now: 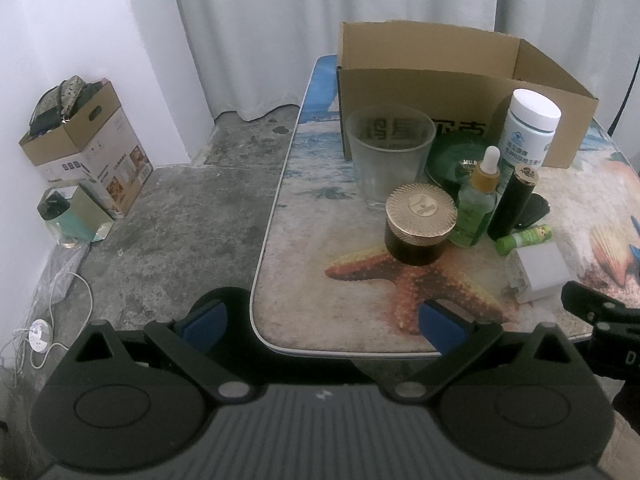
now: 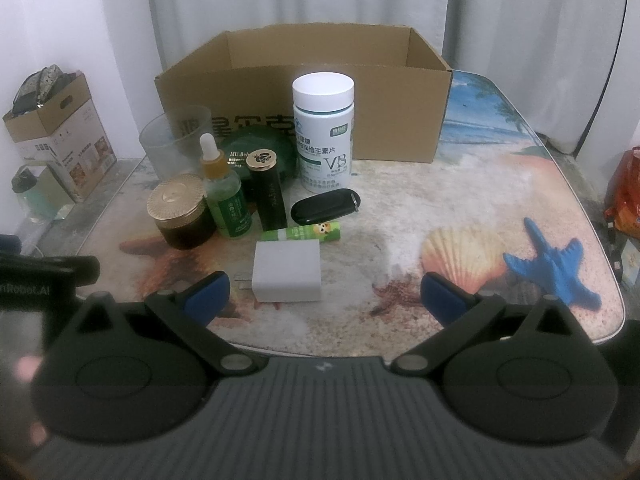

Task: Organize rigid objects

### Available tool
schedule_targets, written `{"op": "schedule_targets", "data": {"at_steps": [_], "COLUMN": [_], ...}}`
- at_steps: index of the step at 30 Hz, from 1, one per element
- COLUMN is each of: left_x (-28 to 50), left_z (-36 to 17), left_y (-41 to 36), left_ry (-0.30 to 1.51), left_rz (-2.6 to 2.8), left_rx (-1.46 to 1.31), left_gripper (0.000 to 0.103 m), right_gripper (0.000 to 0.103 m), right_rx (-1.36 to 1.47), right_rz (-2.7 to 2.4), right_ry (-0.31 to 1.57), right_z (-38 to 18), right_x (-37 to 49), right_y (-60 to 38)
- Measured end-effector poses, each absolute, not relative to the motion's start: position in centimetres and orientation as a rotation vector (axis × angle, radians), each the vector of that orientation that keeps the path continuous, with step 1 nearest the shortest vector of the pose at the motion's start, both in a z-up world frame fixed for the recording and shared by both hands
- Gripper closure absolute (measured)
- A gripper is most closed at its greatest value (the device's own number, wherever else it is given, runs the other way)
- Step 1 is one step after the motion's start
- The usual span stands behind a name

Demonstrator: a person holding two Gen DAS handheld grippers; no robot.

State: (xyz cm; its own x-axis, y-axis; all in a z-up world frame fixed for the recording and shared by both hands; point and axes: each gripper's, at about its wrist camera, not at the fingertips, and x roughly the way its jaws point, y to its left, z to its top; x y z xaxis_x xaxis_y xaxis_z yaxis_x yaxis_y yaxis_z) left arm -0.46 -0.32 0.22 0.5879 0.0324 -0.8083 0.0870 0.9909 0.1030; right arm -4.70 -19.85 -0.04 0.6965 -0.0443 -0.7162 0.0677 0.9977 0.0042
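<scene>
both claws, left claw and right claw, gape empty; the white charger block, nearest item in front of the cardboard box, looks light, stiff, slick: pinch its flat sides.

Left wrist view at table's near-left corner, facing forward-right, right wrist view near front edge, facing straight, both share cardboard box, bottle cluster.
</scene>
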Motion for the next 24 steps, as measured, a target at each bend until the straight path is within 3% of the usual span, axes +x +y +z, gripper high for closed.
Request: {"op": "schedule_targets", "data": {"at_steps": [24], "left_x": [-0.46], "left_z": [0.05], "left_y": [-0.40], "left_ry": [0.944], "left_rz": [-0.036], "left_rx": [0.140], "left_gripper": [0.001], "right_gripper": [0.001], "right_rx": [0.019], "right_rz": [-0.073], "right_ry": [0.811], "right_z": [-0.53], "right_x": [-4.11], "right_y": [-19.92]}}
